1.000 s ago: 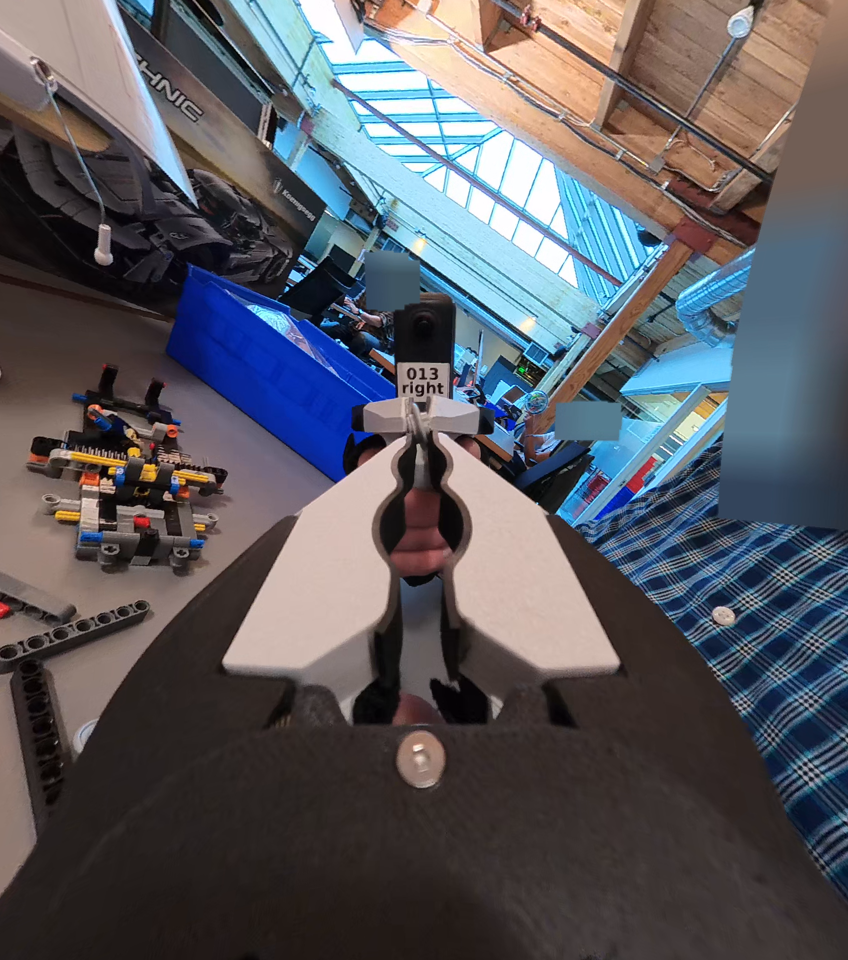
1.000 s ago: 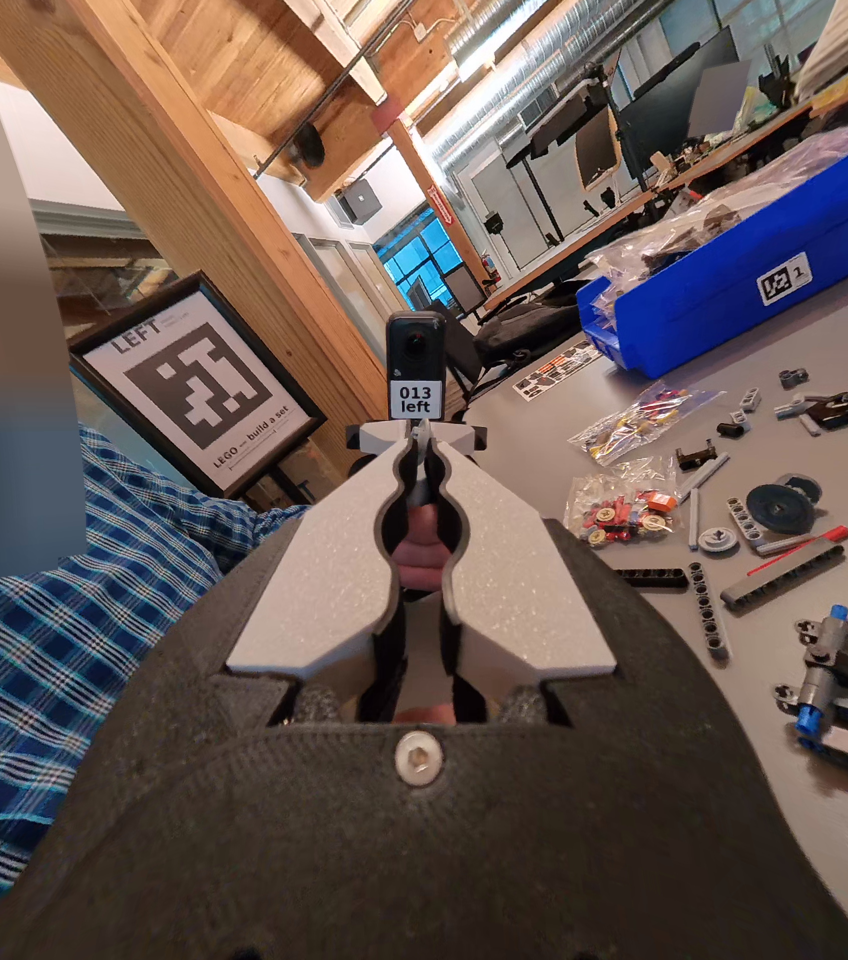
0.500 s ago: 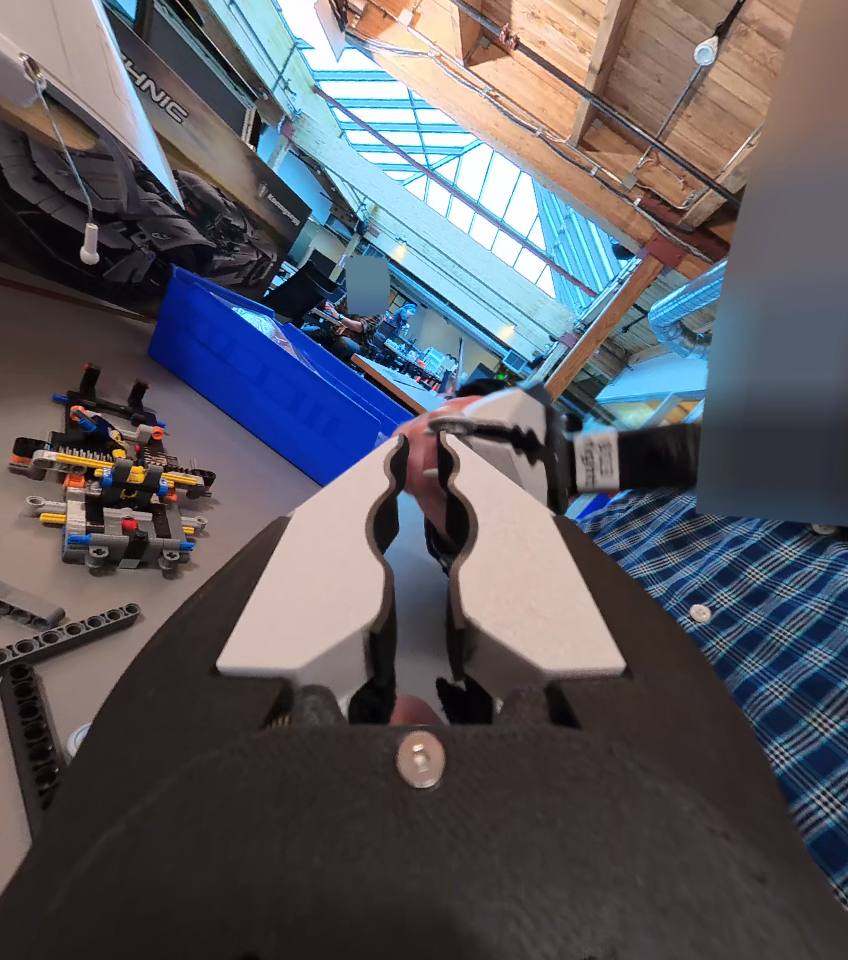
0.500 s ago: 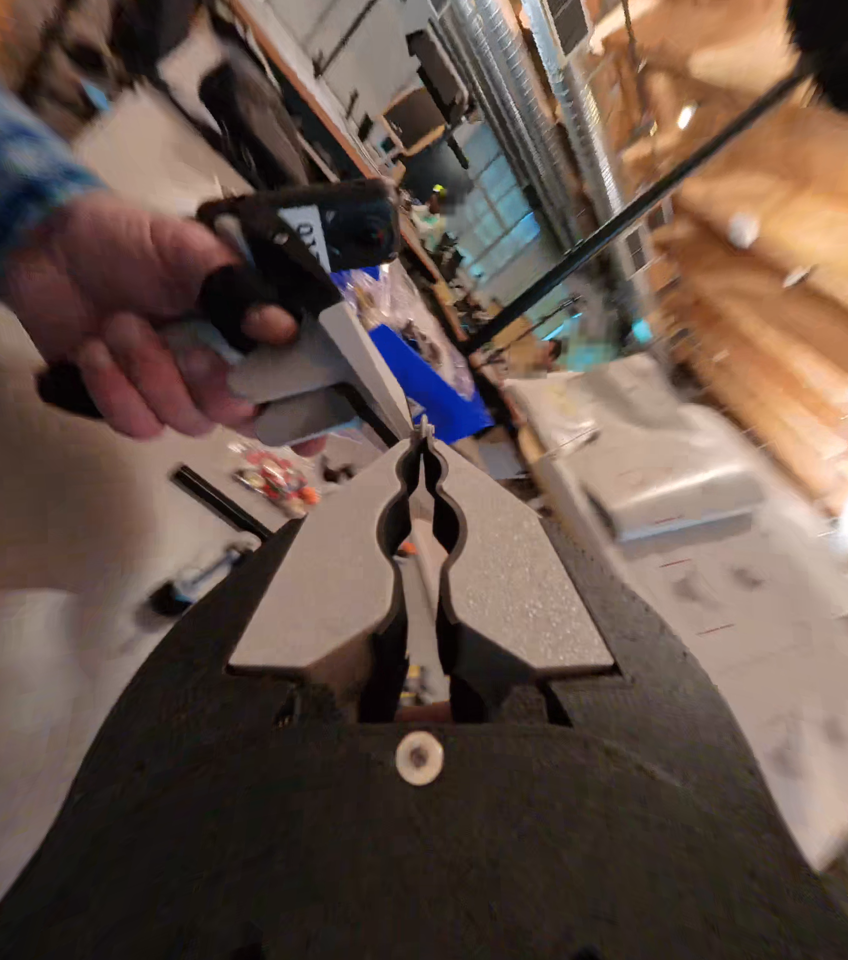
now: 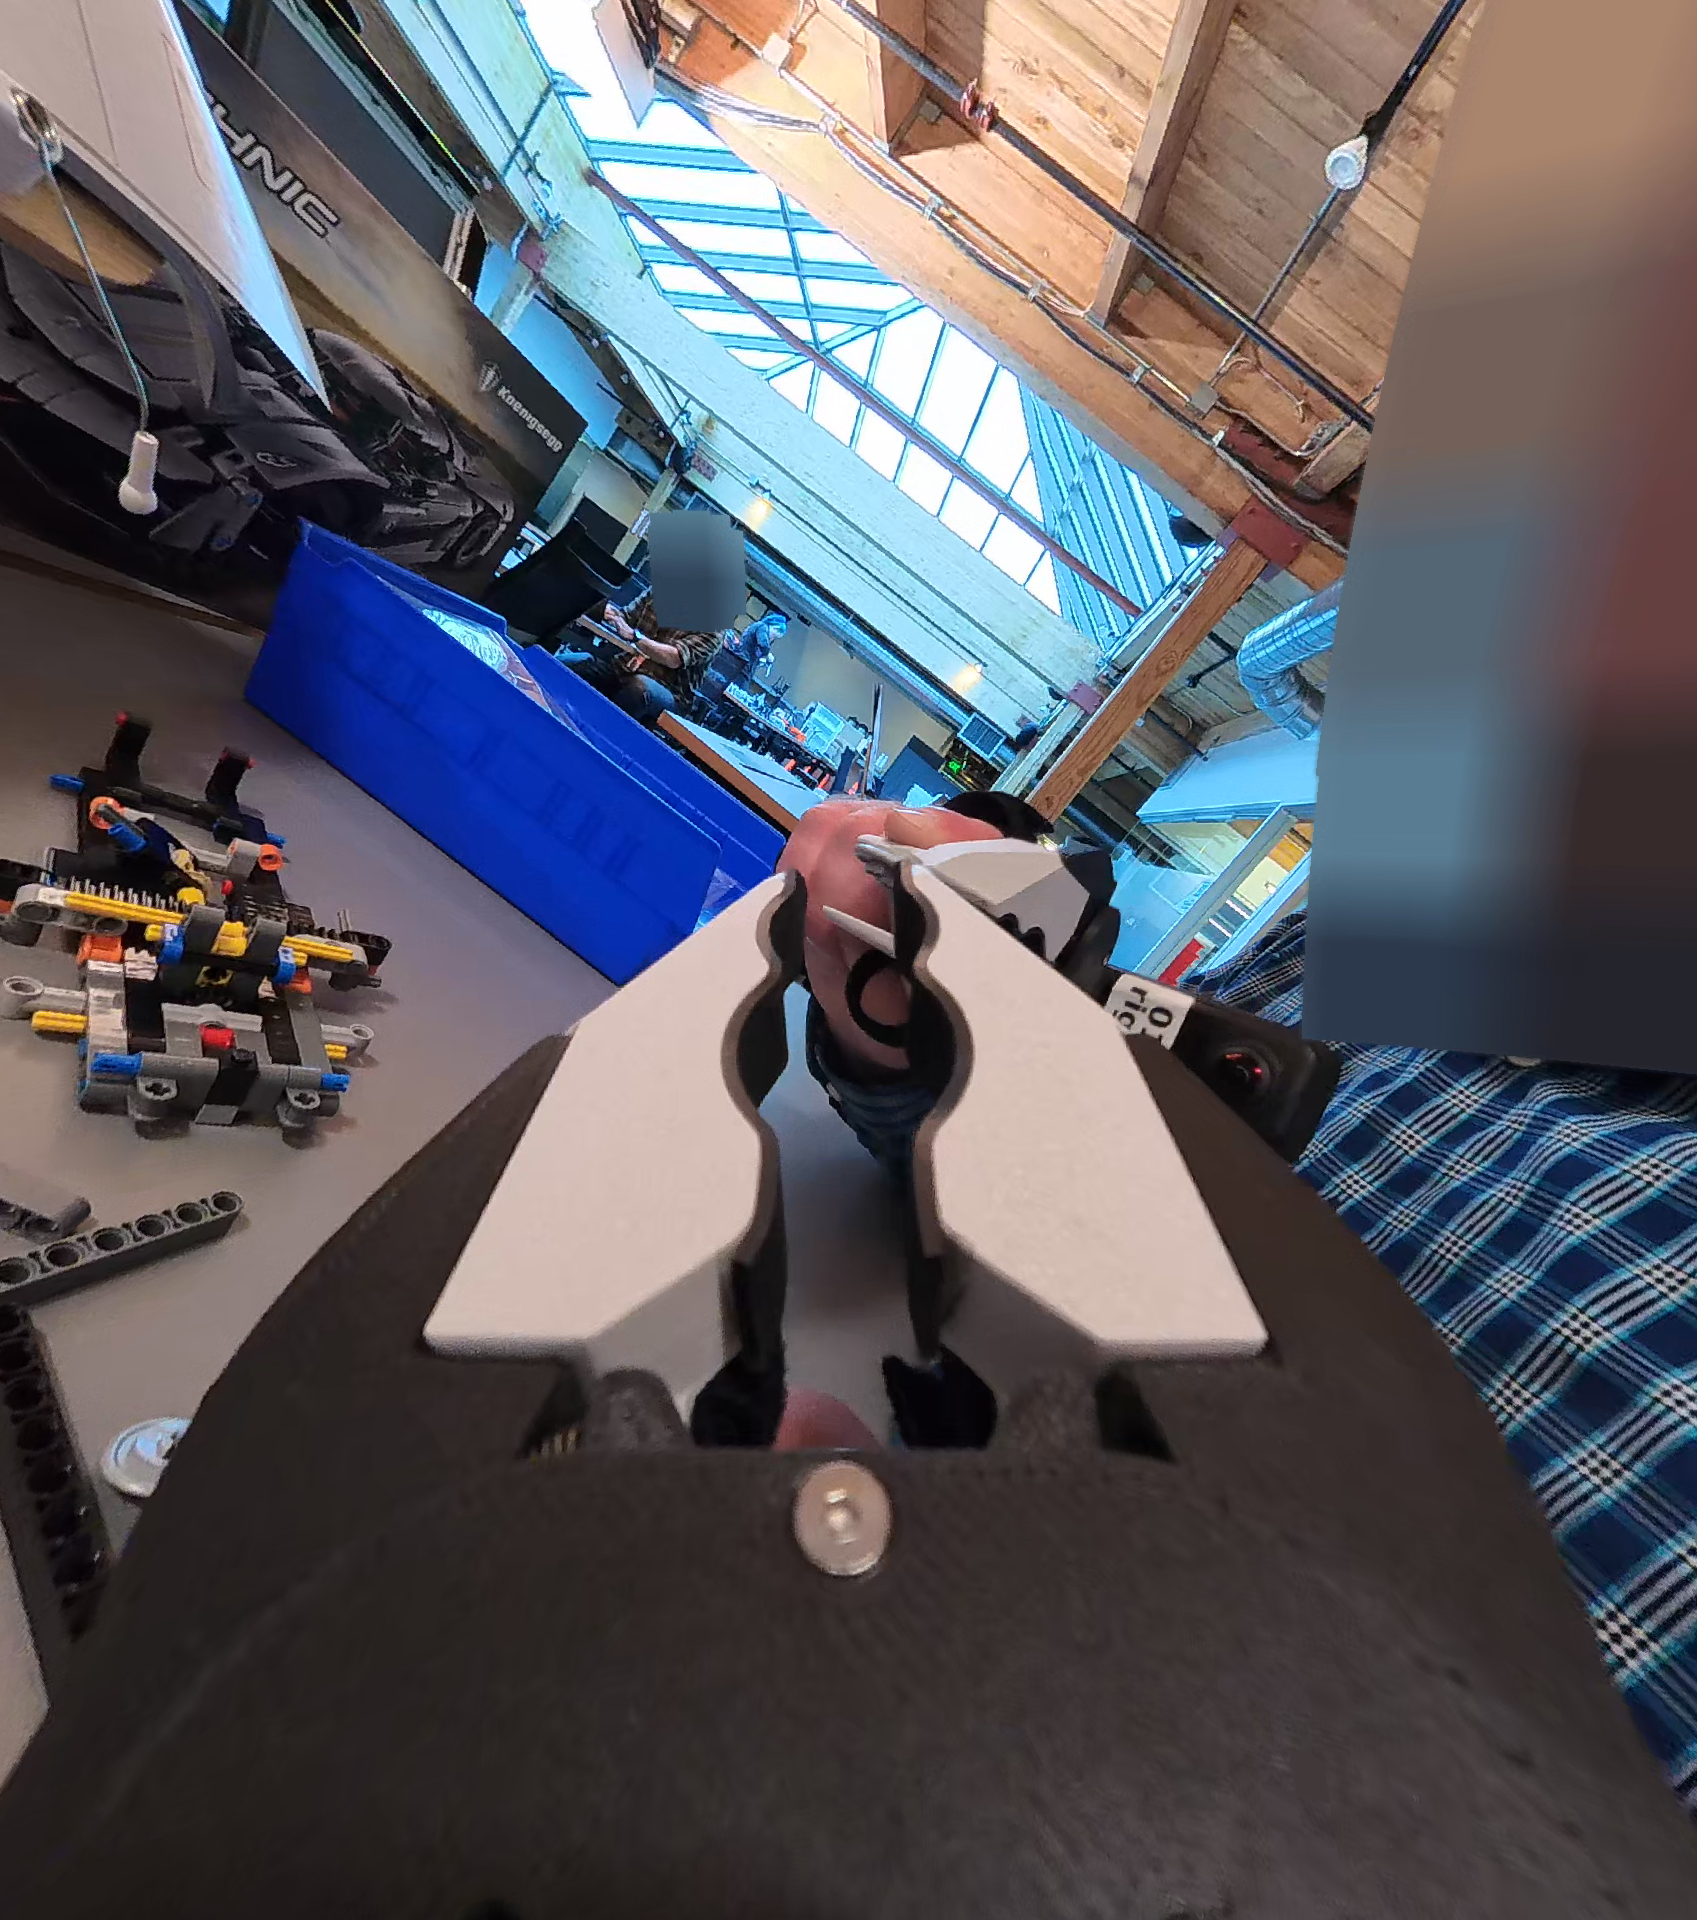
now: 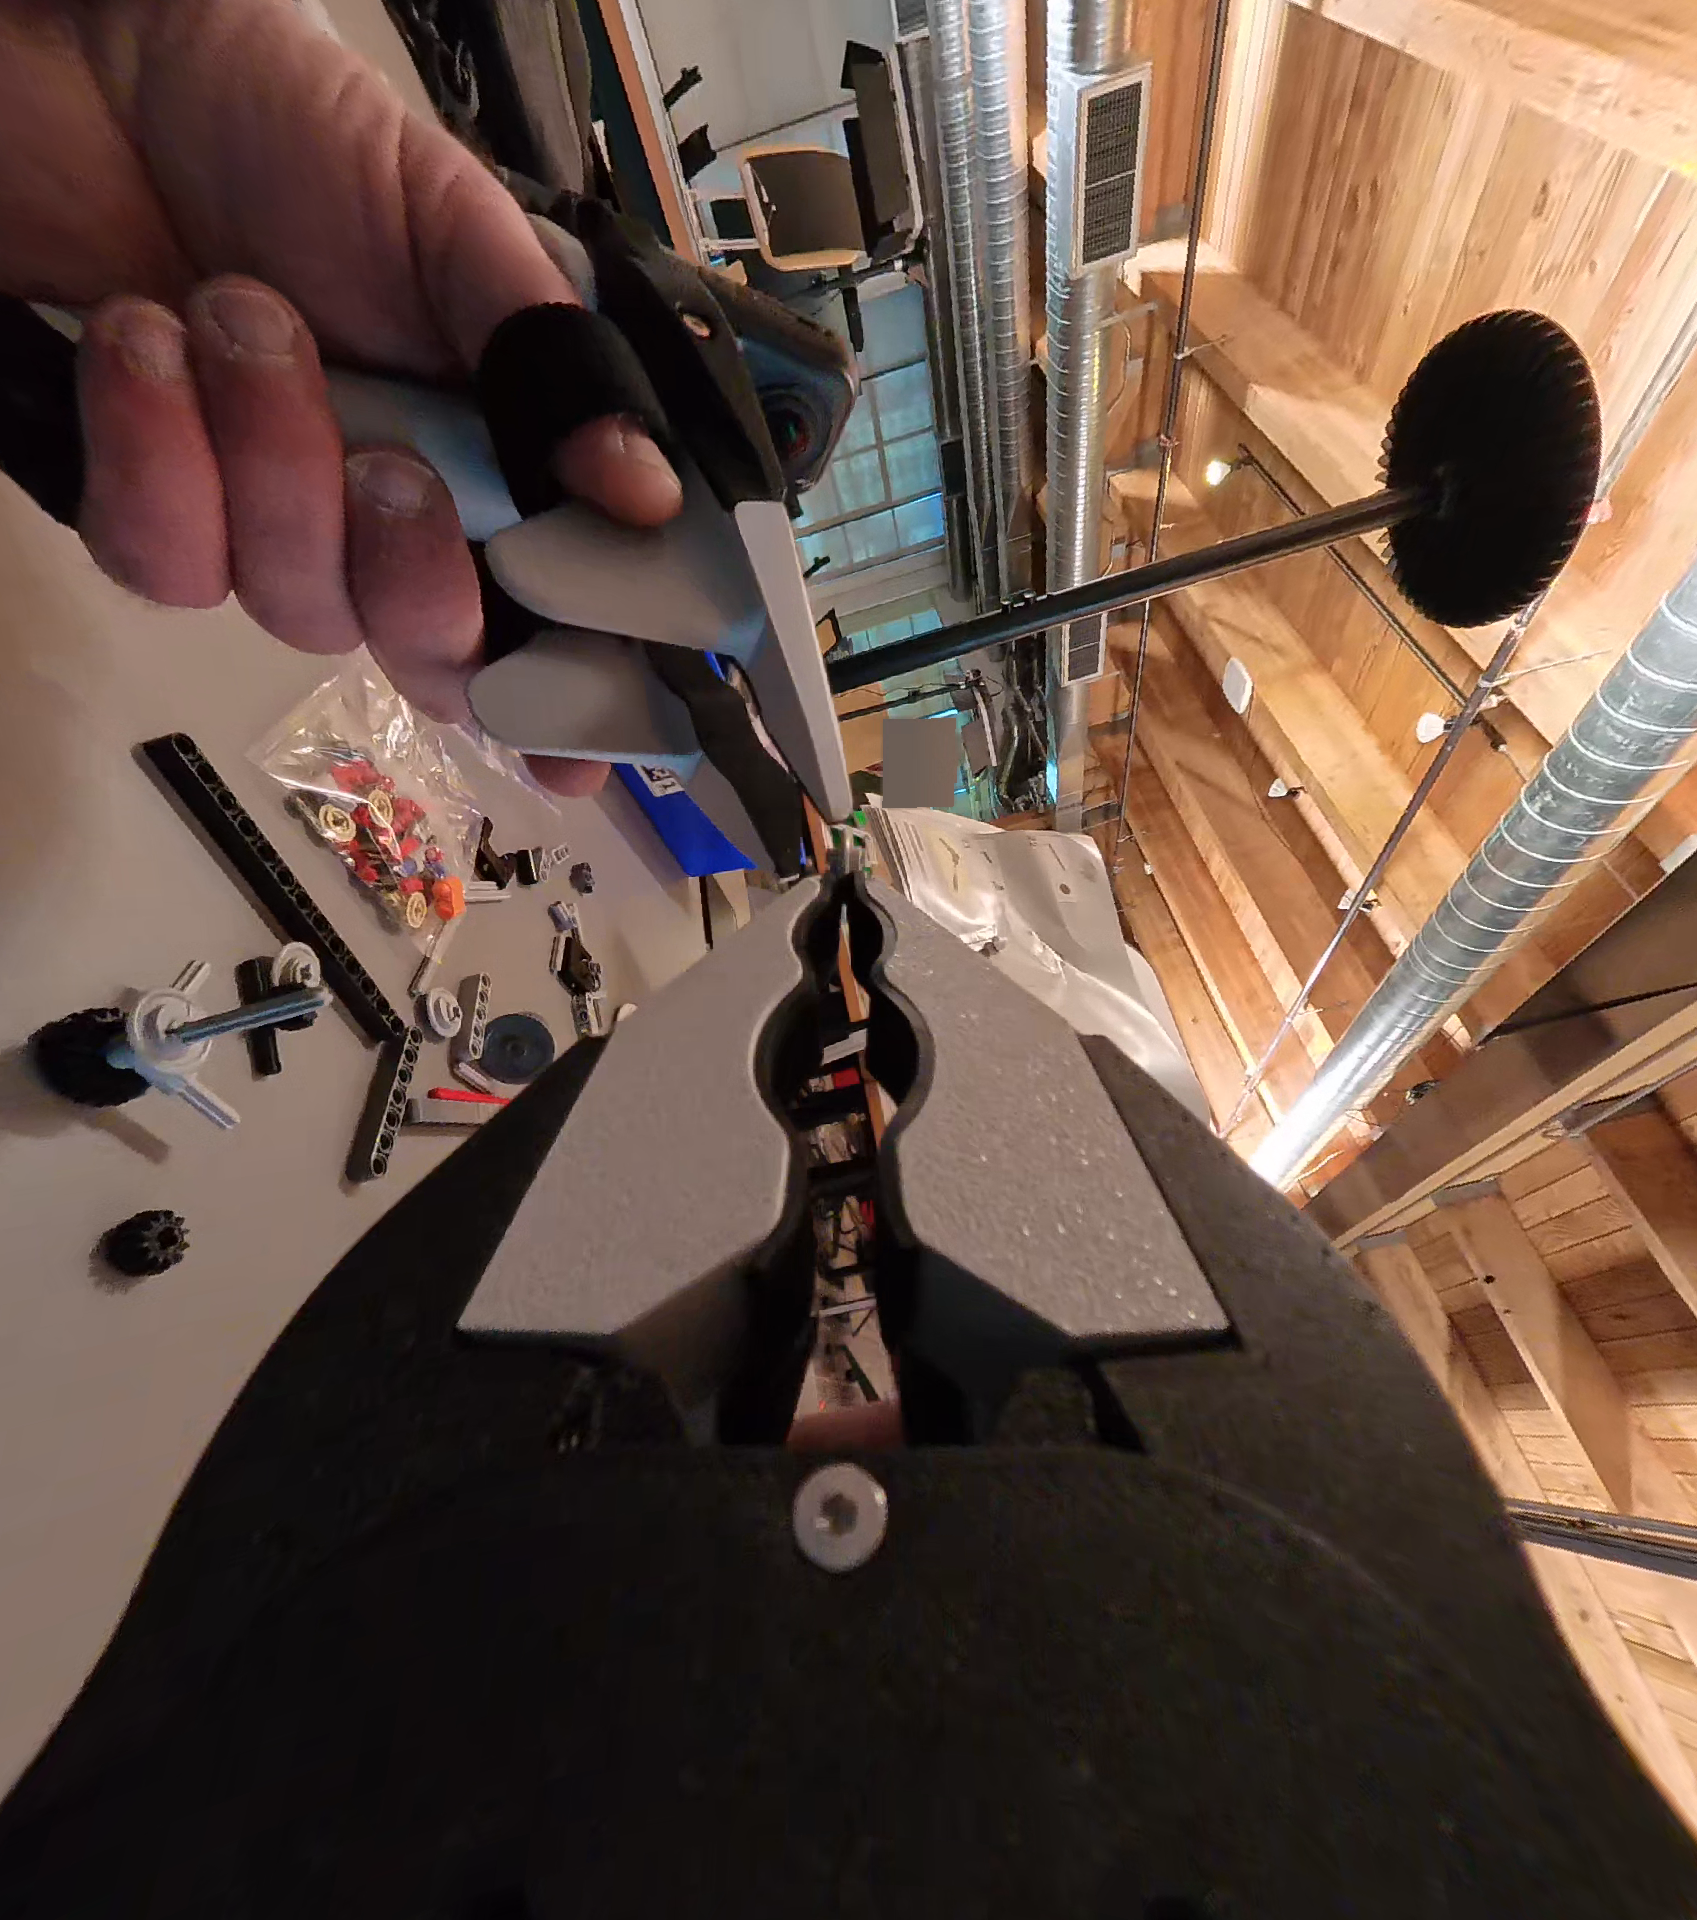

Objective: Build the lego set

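A part-built Lego chassis (image 5: 179, 956) in black, grey, yellow and blue lies on the grey table (image 5: 511, 1039) at the left. My left gripper (image 5: 852, 883) is held above the table, open a little and empty. My right gripper (image 6: 846, 891) is shut and empty. The two grippers point at each other, tip close to tip. The right gripper (image 5: 870, 852) shows just beyond the left fingertips. The left gripper (image 6: 828, 805), held in a hand (image 6: 231, 343), shows from above in the right wrist view. Loose pieces lie on the table: black beams (image 5: 85, 1257), an axle with a gear (image 6: 169, 1039), a small black gear (image 6: 145, 1242).
A blue bin (image 5: 511, 769) stands at the back of the table. A clear bag of small parts (image 6: 376, 821), a long black beam (image 6: 272, 883) and instruction sheets (image 6: 1010, 883) lie beyond. A black rod with a toothed disc (image 6: 1493, 468) rises behind the left gripper. A plaid sleeve (image 5: 1550, 1351) is at the right. My left and right fingertips are right by each other. The small black gear (image 6: 145, 1242) is about 15 centimeters from both grippers' fingertips.
The grippers were shut and touching tip to tip, facing each other. The right gripper has rolled about a quarter turn and shifted. The left jaws have opened slightly.
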Demonstrator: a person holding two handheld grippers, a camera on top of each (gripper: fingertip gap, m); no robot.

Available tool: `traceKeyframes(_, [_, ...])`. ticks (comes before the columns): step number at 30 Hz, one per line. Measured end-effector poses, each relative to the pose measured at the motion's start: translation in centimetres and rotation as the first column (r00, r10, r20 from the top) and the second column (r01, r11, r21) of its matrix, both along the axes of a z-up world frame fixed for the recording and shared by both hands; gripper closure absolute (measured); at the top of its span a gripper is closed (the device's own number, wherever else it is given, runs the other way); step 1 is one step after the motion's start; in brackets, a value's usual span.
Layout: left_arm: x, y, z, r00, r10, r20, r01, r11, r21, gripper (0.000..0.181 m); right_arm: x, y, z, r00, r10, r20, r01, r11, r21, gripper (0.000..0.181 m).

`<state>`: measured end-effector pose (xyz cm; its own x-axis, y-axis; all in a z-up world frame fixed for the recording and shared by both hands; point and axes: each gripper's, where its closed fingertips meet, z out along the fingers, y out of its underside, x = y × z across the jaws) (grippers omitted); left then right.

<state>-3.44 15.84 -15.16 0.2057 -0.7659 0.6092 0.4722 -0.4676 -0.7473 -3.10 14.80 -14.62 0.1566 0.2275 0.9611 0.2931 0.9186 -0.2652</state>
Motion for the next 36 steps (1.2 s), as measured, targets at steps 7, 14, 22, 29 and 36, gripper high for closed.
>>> traceKeyframes(7, [0.6, -0.4, 0.1, 1.000, -0.010, -0.021, 0.009, 1.000, -0.017, 0.164, -0.1, 0.2, -0.4, 1.000, -0.010, 0.010, 0.010, 1.000, 0.025, 0.181])
traceKeyframes(14, [1.1, 0.3, -0.3, 0.996, 0.037, -0.075, -0.040, 0.999, -0.033, 0.173, -0.1, 0.5, -0.9, 0.999, -0.029, 0.017, 0.028, 0.999, 0.037, 0.181])
traceKeyframes(22, [1.0, 0.2, -0.5, 0.993, 0.046, -0.106, -0.047, 0.999, -0.001, 0.174, -0.2, 0.6, -1.2, 0.999, -0.036, 0.029, 0.035, 0.999, 0.033, 0.181])
traceKeyframes(29, [0.8, 0.2, -0.6, 0.993, 0.032, -0.114, -0.029, 0.999, 0.021, 0.174, -0.3, 0.4, -1.3, 1.000, -0.011, 0.025, 0.012, 0.998, -0.060, 0.181])
traceKeyframes(36, [0.5, 0.2, -1.0, 0.992, -0.003, -0.126, 0.005, 1.000, 0.020, 0.175, 0.2, 0.4, -0.9, 0.999, 0.053, 0.009, -0.049, 0.970, -0.238, 0.176])
